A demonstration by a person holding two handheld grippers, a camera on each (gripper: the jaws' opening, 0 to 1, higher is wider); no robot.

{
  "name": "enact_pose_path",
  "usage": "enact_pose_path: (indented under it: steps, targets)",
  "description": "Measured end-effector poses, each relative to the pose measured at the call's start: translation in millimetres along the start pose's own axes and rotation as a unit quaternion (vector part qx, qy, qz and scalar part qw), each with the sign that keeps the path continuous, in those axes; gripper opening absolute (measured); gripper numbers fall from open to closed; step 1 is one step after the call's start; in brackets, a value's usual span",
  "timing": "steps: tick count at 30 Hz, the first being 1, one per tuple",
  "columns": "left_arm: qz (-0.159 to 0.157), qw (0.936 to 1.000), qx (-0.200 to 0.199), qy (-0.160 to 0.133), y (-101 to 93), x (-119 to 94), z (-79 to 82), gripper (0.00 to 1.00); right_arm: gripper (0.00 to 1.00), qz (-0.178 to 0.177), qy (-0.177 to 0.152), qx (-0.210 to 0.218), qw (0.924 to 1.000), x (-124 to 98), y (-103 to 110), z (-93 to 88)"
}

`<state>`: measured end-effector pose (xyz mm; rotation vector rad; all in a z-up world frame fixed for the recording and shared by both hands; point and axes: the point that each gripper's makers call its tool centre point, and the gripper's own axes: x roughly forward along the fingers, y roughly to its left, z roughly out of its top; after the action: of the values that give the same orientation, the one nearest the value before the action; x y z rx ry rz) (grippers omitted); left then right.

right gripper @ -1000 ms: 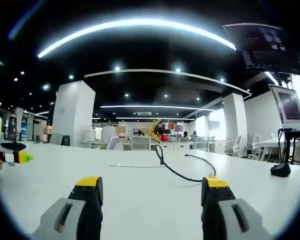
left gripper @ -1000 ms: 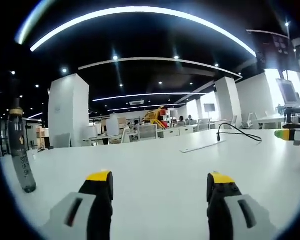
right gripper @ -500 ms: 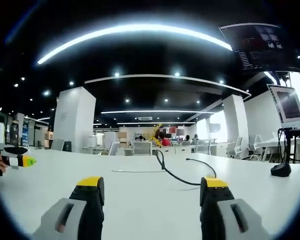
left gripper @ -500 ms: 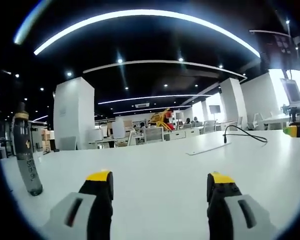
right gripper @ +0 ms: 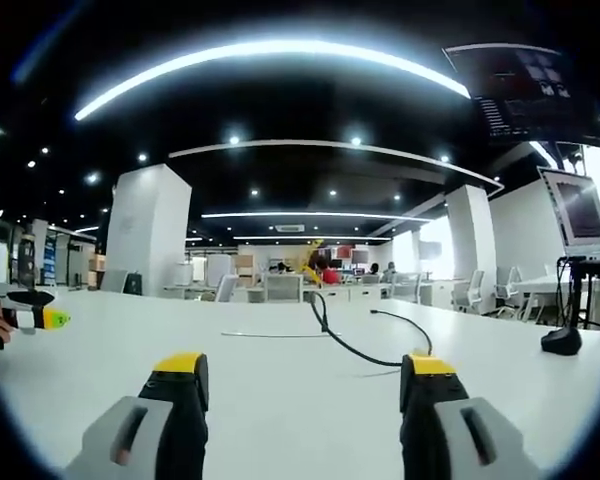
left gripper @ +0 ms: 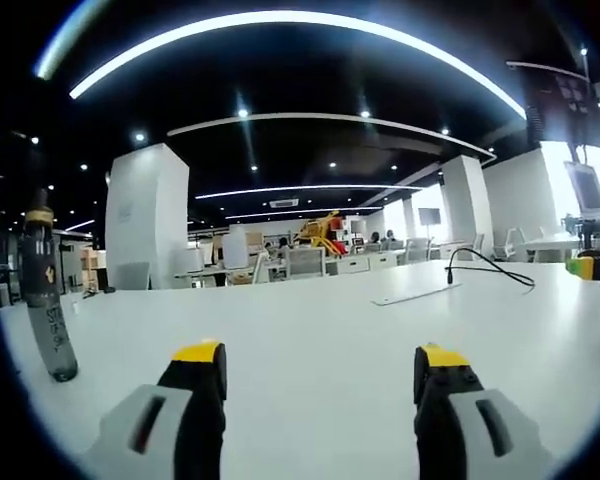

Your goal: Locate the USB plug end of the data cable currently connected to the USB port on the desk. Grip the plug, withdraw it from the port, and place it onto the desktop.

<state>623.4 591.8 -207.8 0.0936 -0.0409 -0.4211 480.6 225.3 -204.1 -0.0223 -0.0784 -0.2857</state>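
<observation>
Tongs both spread, empty: right tongs (right gripper: 302, 375), left tongs (left gripper: 320, 362) low over white counter (right gripper: 280, 380). Black data cable (right gripper: 355, 348) ahead of right tongs, plug end upright in counter port. Step: locating; next, right tongs advance, close on plug.

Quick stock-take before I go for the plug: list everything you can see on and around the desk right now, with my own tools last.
desk: one, white, spread out under both tools.
cable: one, black, rising near the desk's middle and curving across the top ahead of the right tool.
bottle: one, dark with a yellow band, standing upright at the far left of the left gripper view.
flat panel: one, white, lying on the desk beside the cable's upright end.
round base: one, black, on the desk at the far right of the right gripper view.
monitor: one, pale, raised at the right.
left tool: yellow-tipped, open, over bare desk.
right tool: yellow-tipped, open, cable beyond it.
</observation>
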Motion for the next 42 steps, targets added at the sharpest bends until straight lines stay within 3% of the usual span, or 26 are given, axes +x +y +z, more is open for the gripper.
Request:
enact_pose_path:
  steps: [22,36,42]
  targets:
    - [0.002,0.9999,0.004,-0.014,2.3,7,3.8,0.77,0.78,0.002,-0.010,0.007,0.9999,1,-4,5.2]
    - [-0.020,0.9996,0.007,-0.020,-7.0,21,10.1,0.77,0.77,0.001,-0.010,0.004,0.9999,6,-15,8.9]
    - [-0.043,0.9979,0.026,-0.042,-17.7,35,24.5,0.77,0.78,0.009,-0.011,-0.005,0.9999,19,-24,17.8]
